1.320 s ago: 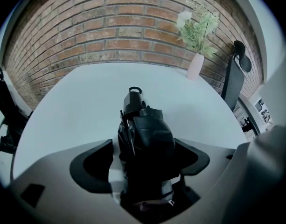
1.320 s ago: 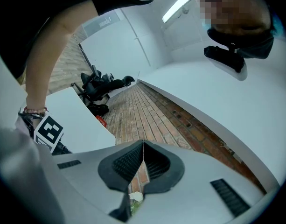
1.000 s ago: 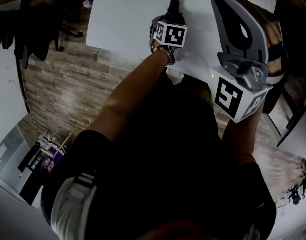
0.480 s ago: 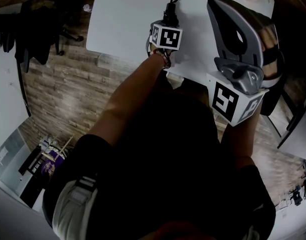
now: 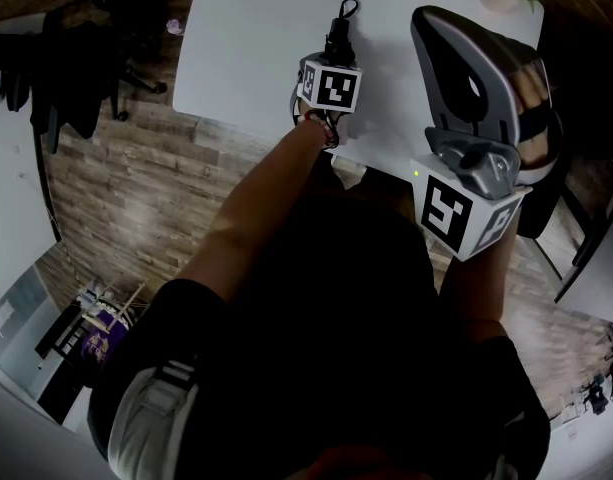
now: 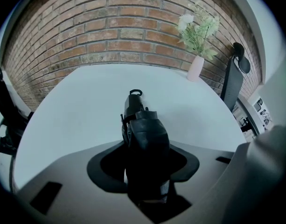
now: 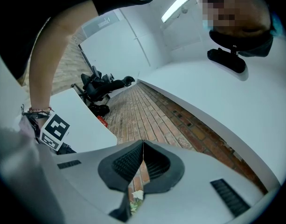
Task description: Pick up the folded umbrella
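The left claw (image 6: 145, 149), tilted steeply down at the white counter (image 6: 73, 111), has just closed about the black folded umbrella (image 6: 146, 127) lying near the counter's front edge, ready for lifting. The right claw (image 7: 142, 148), jaws together and holding nothing, waits clear beside the counter.

Folded umbrella (image 5: 338, 30): black, compact, strap loop at the far end. Lies lengthwise on the white table (image 5: 236, 38), close to the near edge, about mid-way along it, long axis pointing away from that edge. Near end clamped in the left gripper (image 6: 143, 155), whose jaws have just been closing.
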Tool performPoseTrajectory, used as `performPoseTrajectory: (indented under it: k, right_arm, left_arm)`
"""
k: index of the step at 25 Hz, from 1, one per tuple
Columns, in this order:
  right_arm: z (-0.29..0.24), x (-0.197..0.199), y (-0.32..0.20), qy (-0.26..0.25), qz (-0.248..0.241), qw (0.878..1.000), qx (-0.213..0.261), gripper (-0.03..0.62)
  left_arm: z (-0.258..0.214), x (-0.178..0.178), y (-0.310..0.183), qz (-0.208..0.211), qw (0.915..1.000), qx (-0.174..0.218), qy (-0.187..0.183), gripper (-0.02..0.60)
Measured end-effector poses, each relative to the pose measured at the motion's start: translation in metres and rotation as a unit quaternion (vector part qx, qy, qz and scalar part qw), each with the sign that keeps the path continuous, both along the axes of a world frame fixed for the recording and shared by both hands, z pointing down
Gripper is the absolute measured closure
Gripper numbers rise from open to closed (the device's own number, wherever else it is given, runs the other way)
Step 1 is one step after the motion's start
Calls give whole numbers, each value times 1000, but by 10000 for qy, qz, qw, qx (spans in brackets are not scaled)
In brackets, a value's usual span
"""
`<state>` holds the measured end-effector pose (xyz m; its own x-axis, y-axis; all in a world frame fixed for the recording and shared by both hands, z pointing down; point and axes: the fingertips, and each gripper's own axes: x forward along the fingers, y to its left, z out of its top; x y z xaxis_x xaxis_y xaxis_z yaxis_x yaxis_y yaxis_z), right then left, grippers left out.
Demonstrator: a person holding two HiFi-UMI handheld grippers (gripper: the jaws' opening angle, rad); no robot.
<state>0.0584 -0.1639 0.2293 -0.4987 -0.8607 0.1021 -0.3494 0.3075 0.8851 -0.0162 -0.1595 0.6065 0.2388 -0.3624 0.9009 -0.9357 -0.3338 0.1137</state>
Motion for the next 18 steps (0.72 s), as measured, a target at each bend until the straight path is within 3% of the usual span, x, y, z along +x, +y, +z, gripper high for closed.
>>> performPoseTrajectory:
  k: [12, 18]
  right_arm:
    - [2, 3, 1, 38, 81, 10000, -22, 565]
    - [2, 8, 4, 20, 135, 9999, -7, 565]
  left_arm:
    - [1, -1, 1, 329, 9995, -28, 11, 380]
    - [-5, 4, 2, 634, 9978, 166, -134, 380]
